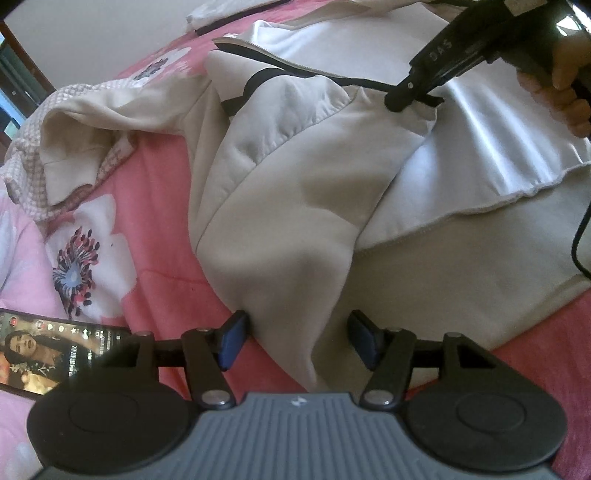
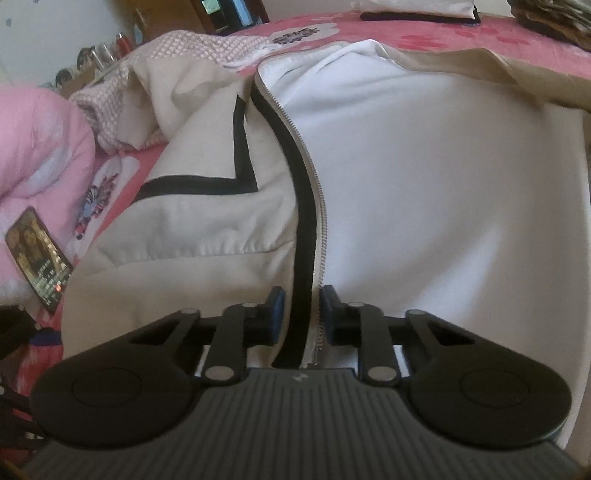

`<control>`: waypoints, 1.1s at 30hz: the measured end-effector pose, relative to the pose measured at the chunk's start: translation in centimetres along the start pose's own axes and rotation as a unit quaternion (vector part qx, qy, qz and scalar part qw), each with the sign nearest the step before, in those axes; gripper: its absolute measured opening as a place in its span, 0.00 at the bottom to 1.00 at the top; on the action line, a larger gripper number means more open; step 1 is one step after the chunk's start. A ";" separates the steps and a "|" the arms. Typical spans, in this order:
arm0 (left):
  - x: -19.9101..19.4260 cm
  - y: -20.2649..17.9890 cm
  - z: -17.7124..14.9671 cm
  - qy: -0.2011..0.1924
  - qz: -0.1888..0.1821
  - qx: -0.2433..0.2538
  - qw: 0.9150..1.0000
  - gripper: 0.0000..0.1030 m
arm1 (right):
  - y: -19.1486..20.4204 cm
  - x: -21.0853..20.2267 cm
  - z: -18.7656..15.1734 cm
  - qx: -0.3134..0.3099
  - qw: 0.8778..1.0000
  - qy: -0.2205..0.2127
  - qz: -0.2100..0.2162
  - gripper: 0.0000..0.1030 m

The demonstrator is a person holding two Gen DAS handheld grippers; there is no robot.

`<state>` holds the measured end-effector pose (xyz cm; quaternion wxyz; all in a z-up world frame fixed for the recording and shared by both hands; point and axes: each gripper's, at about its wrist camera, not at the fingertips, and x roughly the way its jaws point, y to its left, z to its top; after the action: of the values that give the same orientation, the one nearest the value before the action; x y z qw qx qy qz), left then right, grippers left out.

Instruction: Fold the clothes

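A cream zip jacket (image 1: 288, 177) with black trim and white lining lies spread on the bed. In the left wrist view a front panel is lifted, showing the lining. My left gripper (image 1: 297, 339) is open at the jacket's near edge, with a fold of cream fabric hanging between its wide-apart fingers. My right gripper (image 2: 303, 314) is shut on the jacket's (image 2: 406, 184) black zipper edge (image 2: 306, 221). From the left wrist view the right gripper (image 1: 406, 96), held by a hand (image 1: 565, 85), pinches that edge at the upper right.
A pink floral bedspread (image 1: 147, 221) covers the bed. A lit phone (image 1: 44, 350) (image 2: 37, 254) lies on it to the left. A pink checked garment (image 1: 22, 173) (image 2: 207, 44) is bunched beyond the jacket. A folded white item (image 2: 413, 7) sits at the far edge. A black cable (image 1: 578, 236) hangs right.
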<state>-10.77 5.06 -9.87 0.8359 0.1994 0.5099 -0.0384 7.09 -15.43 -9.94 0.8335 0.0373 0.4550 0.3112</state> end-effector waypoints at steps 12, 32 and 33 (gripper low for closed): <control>-0.1 0.5 -0.5 -0.006 -0.001 -0.025 1.000 0.61 | -0.2 -7.4 -2.5 0.114 0.991 -0.042 0.049 0.10; -2.5 2.4 -5.1 -0.074 0.012 -0.002 0.997 0.08 | -1.1 -9.2 -13.0 0.310 0.944 -0.009 0.112 0.09; -2.6 2.3 -5.3 -0.077 0.013 0.002 0.997 0.05 | -0.7 -9.6 -12.9 0.302 0.947 -0.013 0.113 0.09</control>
<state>-15.82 8.77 -9.07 0.8726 0.2044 0.4416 -0.0435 -6.43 -24.14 -10.70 0.7484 0.3424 0.5099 0.2505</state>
